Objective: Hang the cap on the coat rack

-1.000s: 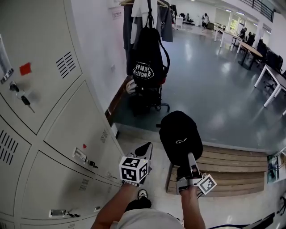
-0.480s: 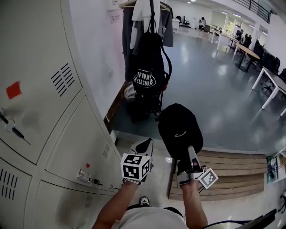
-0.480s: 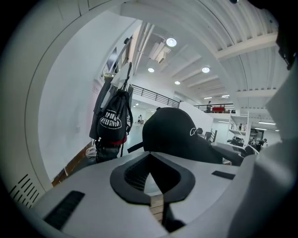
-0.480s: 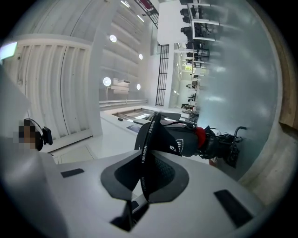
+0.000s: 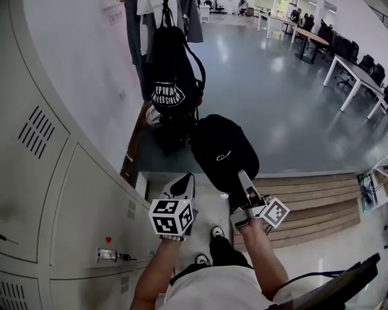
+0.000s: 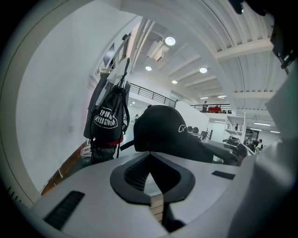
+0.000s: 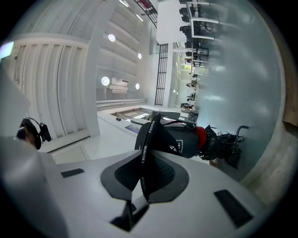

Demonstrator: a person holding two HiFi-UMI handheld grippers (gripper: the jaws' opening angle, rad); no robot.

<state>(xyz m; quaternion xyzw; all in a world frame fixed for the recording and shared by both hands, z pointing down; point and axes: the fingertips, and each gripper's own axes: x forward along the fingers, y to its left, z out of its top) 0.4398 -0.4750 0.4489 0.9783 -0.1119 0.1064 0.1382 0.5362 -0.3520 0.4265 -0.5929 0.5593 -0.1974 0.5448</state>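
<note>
Grey lockers (image 5: 60, 181), white wall (image 5: 73, 60), glossy floor (image 5: 273, 103), wooden step (image 5: 315, 194), desks (image 5: 354, 72)

Counted in view: one cap (image 5: 223, 151), one backpack (image 5: 168, 72), and two grippers, namely left gripper (image 5: 182, 181) and right gripper (image 5: 244, 180).

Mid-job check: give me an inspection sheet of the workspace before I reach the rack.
Surface: grey floor, wooden steps at right.
Job's things: black cap held up; coat rack ahead, laden.
Clutter: drawstring bag and garments on rack.
Grippers: left hand-held gripper shut, empty; right hand-held gripper shut on cap's strap.
Cables: black cable, lower right.
Surroundings: lockers left, desks far right.
</note>
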